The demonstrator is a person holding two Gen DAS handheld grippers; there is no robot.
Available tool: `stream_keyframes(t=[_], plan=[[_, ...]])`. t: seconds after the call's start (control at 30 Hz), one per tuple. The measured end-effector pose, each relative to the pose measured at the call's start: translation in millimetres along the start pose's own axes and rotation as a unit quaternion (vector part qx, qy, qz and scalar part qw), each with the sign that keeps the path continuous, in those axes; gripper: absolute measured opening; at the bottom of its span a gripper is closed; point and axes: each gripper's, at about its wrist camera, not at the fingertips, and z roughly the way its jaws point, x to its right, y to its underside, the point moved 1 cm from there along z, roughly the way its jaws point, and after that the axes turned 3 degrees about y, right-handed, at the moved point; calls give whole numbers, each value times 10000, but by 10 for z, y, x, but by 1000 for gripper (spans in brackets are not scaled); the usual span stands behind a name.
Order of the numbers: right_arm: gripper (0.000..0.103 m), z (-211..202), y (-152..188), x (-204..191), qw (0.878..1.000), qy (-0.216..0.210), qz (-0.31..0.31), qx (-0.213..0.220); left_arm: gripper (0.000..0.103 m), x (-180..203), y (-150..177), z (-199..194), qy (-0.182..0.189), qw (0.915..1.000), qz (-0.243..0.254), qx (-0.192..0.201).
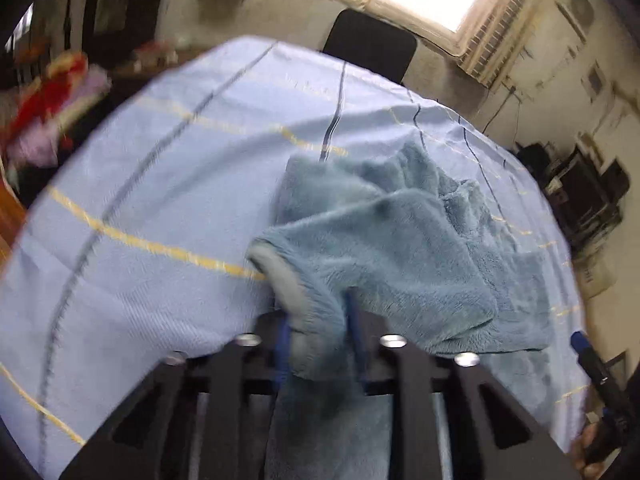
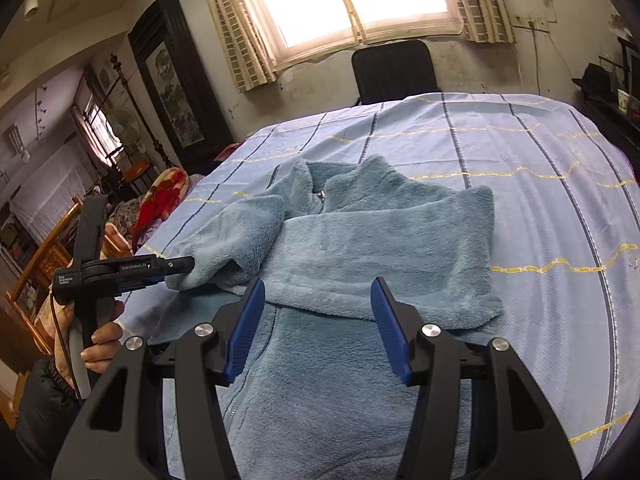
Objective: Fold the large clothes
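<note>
A blue-grey fleece jacket (image 2: pixel 360 248) lies on the bed, zip front up, its far sleeve folded across the chest. My left gripper (image 1: pixel 318 320) is shut on the cuff of the near sleeve (image 1: pixel 296 292), holding it just above the sheet. It also shows in the right wrist view (image 2: pixel 184 266) at the jacket's left side. My right gripper (image 2: pixel 318 328) is open and empty, hovering over the jacket's lower body. Its tip shows at the right edge of the left wrist view (image 1: pixel 580 340).
The bed carries a light blue sheet (image 2: pixel 540 184) with dark and yellow stripes. A black chair (image 2: pixel 394 70) stands behind it under the window. A red patterned blanket (image 2: pixel 164 196) and wooden furniture (image 2: pixel 36 268) sit at the left.
</note>
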Motion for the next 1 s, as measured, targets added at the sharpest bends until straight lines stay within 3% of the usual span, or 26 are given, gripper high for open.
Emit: stream_keyframes(t=[0.1,0.33,0.37,0.4,0.47,0.5,0.63,0.77,0.87,0.97,1.0], plan=[[54,-9,-13,59,9998,-95,184,-37,14,459,-102,-119,-152,9974,670,224],[54,-104,-95,367,9966,-162,799,72,17,1824,-64,53,472,9808,1888,108],[54,-114,-99,419,9959,-155,890,81,22,1949,-26,98,556,9787,1978,67],[54,-124,-111,514,9944,-139,1040,94,45,2045,6,125,610,9769,2049,45],[54,-132,-124,647,9919,-135,1256,93,73,2150,55,88,542,9758,2108,226],[55,-131,-125,702,9903,-194,1374,77,78,2158,64,34,453,9751,2138,384],[55,-82,-113,807,9847,-497,1670,-67,81,1922,26,-195,436,9777,1944,656],[55,13,-70,793,9778,-950,1845,-301,84,1357,4,-326,-191,9834,1511,986],[55,116,-23,674,9692,-1463,1909,-534,83,942,37,-276,-419,9871,1238,924],[56,252,-11,540,9606,-1682,2068,-791,83,546,74,-129,-660,9903,945,779],[58,336,-14,509,9523,-1827,2254,-946,83,440,62,-85,-726,9908,848,759]])
